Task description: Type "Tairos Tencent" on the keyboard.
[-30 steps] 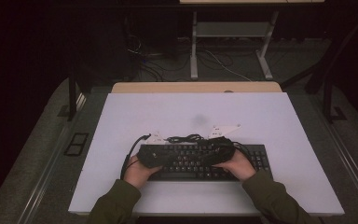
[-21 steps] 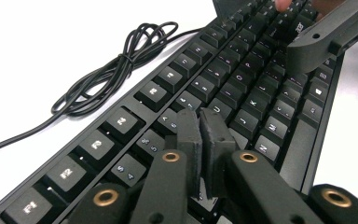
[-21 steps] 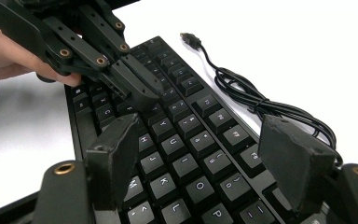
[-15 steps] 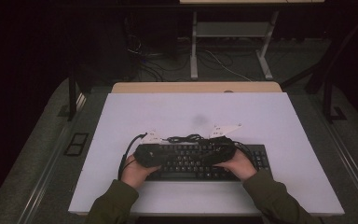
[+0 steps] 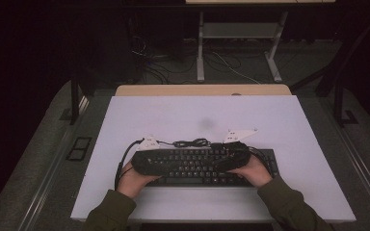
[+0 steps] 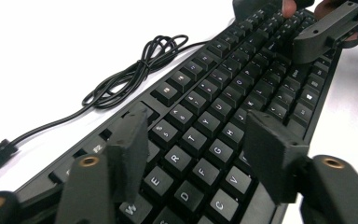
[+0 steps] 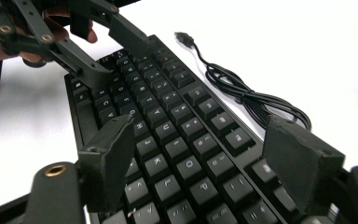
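Black keyboard (image 5: 200, 166) lies near the front edge of the white table (image 5: 279, 120), long side running left to right, slightly right of centre. Its cable (image 5: 190, 142), bundled in a loose coil, sits just beyond the far edge of the keyboard on the table top; the plug end lies free on the white surface in the right gripper view.

Change over the last second: very little. Both hands keep the same stations at the 2 ends of the keyboard, and the board sits at much the same spot on the table. Any shift is too slight to call; looks like settling in, not carrying.

Left gripper (image 6: 193, 154): jaws spread wide, hovering over the left part of the key field around the E, R, T, F, G keys. Nothing between them; whether the tips touch the keycaps I cannot tell.

Right gripper (image 7: 198, 156): jaws likewise wide apart, above the right-hand letter keys. Holding nothing.

Each gripper also shows in the other's camera, at the opposite end of the board.

Judgement: the work seems to be at the approach stage, both tongs lined up over the keyboard with no grasp made. Next move probably calls for either closing across the board's near and far edges or pressing keys; the wide opening suits the first.
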Motion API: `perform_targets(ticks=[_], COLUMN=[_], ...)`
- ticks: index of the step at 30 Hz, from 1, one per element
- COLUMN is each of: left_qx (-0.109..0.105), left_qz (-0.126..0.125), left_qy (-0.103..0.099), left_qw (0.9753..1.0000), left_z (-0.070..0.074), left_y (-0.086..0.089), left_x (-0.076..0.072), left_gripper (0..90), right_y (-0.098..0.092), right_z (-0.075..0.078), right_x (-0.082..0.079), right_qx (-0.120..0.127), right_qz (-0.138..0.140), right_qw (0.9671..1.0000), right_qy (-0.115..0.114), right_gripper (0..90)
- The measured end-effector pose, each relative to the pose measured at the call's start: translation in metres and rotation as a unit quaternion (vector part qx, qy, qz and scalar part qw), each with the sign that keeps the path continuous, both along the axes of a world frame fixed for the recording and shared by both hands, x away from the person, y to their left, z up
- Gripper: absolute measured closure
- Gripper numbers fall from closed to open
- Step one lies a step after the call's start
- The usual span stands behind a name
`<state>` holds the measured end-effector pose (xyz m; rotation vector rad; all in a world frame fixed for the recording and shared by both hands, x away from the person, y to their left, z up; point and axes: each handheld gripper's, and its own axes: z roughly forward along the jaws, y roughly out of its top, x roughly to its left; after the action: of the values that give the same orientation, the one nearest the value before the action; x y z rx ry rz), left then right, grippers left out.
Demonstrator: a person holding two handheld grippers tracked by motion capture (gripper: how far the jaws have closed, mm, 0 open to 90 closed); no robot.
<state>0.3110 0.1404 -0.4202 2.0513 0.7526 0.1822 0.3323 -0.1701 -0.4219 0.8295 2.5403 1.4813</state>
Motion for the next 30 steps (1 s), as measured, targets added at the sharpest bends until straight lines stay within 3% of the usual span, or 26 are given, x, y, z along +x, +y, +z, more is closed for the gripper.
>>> perform_targets(ticks=[16, 30], left_qx=[0.0, -0.002], left_qz=[0.01, 0.03], left_qy=[-0.015, -0.019], left_qw=[0.9998, 0.9994], left_z=[0.001, -0.002], left_y=[0.016, 0.034], left_x=[-0.019, -0.03], left_gripper=[19.6, 11.5], right_y=[-0.052, -0.095], right_z=[0.001, 0.0], right_x=[-0.019, -0.039], right_qx=[0.014, 0.022], right_qz=[-0.033, -0.065], right_qw=[0.9993, 0.9975], right_qy=[-0.006, -0.013], right_gripper=[19.2, 15.9])
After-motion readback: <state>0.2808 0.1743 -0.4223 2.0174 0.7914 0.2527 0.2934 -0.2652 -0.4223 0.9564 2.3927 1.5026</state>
